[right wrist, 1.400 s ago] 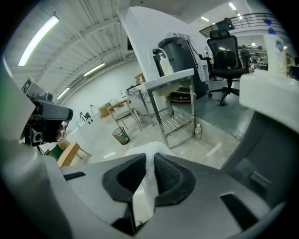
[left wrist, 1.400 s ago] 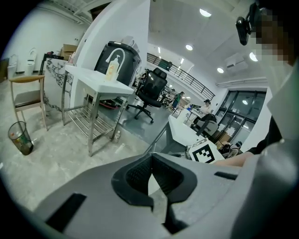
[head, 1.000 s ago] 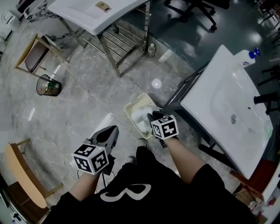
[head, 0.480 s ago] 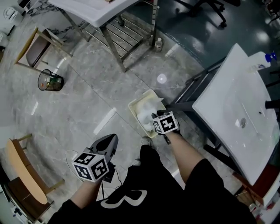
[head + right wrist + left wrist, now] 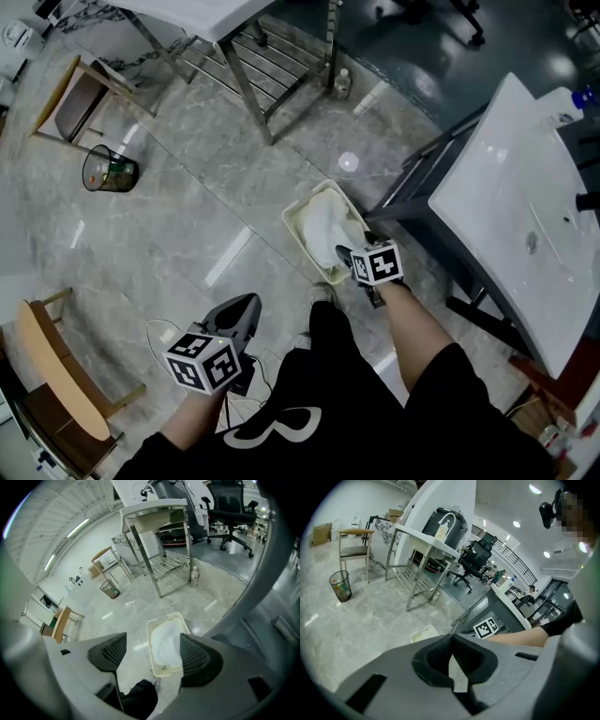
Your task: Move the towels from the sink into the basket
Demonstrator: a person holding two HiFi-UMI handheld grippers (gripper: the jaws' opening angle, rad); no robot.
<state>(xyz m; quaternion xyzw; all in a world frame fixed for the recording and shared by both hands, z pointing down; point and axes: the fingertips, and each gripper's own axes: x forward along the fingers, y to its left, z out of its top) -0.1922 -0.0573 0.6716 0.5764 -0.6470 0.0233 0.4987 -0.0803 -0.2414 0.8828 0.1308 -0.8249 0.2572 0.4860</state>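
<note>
A cream basket (image 5: 298,226) stands on the marble floor beside the white sink (image 5: 511,202). A white towel (image 5: 334,223) lies loose in it. My right gripper (image 5: 350,255) hangs just above the basket's near end. Its jaws are opening and stand wide apart with nothing between the pads. Looking along them in the right gripper view, I see the towel (image 5: 167,643) and the basket (image 5: 155,666) below my right gripper (image 5: 152,656). My left gripper (image 5: 234,314) is held low at my left side, away from the basket, shut and empty. The left gripper view shows its jaws (image 5: 452,639) closed together.
A steel-legged table (image 5: 246,70) stands beyond the basket with a small bottle (image 5: 343,82) by its leg. A mesh waste bin (image 5: 109,169) and a chair (image 5: 67,98) are at the far left. A wooden chair (image 5: 52,370) is near left. The sink's dark frame (image 5: 412,192) borders the basket.
My right gripper's jaws have opened and the towel that they held over the basket now lies in it. The left gripper has stayed shut at my side.
</note>
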